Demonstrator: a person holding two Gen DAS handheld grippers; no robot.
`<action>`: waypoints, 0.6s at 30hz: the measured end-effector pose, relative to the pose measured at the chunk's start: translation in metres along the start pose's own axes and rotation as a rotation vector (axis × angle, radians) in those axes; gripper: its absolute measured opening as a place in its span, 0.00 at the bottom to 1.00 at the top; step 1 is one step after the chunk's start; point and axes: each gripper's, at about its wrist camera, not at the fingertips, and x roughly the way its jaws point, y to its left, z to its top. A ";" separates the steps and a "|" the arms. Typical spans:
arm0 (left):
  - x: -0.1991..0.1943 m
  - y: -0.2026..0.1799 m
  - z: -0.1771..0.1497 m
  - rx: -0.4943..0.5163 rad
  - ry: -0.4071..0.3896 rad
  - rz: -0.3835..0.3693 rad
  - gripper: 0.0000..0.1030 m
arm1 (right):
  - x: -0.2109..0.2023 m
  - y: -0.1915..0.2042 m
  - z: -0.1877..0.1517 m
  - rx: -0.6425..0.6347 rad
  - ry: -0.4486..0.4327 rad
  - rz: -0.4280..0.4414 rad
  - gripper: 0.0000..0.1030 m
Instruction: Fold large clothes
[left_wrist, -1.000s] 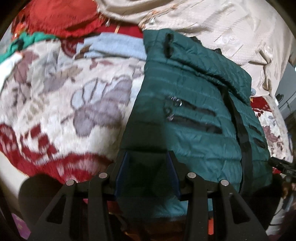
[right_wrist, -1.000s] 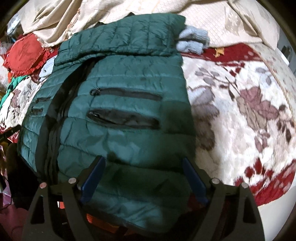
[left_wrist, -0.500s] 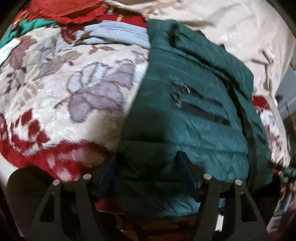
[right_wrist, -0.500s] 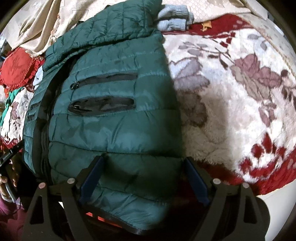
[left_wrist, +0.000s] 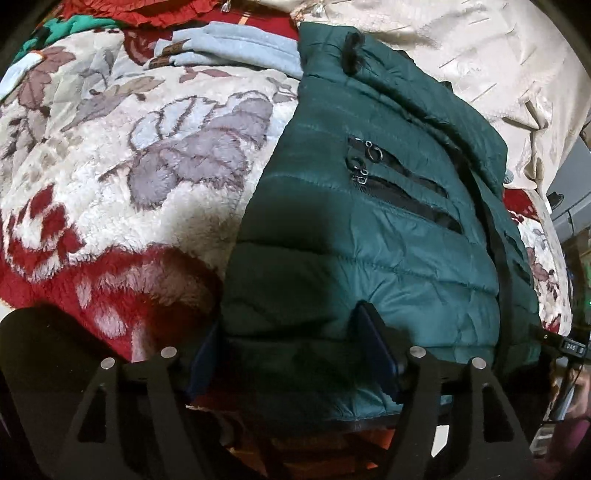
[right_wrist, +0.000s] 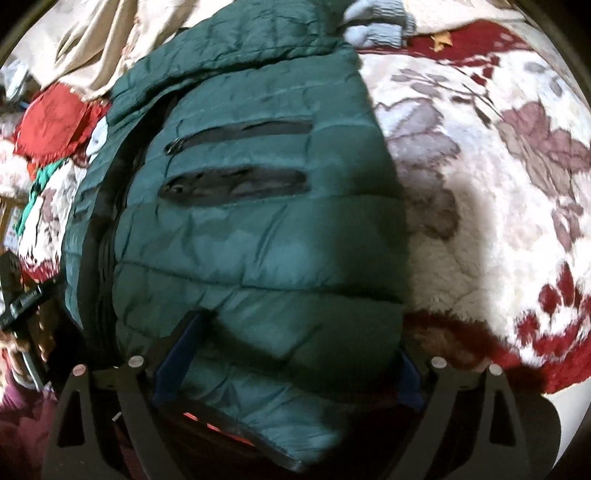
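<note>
A green quilted jacket (left_wrist: 369, 229) is laid flat on a flowered blanket (left_wrist: 122, 173), its hem straddled by both grippers. The left gripper (left_wrist: 291, 354) is seen spread wide at the jacket's near left corner; the right gripper (right_wrist: 284, 362) (jaws likewise wide apart) is set over the near right corner. A folded pale blue garment (left_wrist: 236, 44) is seen beside the jacket's far end.

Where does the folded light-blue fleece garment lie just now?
The light-blue fleece garment lies on the floral plush blanket, at the far collar end of the dark green quilted jacket: upper left in the left wrist view, top right in the right.
</note>
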 end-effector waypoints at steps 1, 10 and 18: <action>0.000 0.001 0.001 -0.011 0.003 -0.007 0.51 | 0.002 -0.001 -0.001 0.003 0.000 0.009 0.93; -0.021 -0.014 0.006 0.045 -0.022 0.000 0.00 | -0.016 0.011 -0.005 -0.111 -0.063 0.024 0.29; -0.074 -0.040 0.039 0.092 -0.197 -0.072 0.00 | -0.069 0.020 0.024 -0.138 -0.207 0.130 0.19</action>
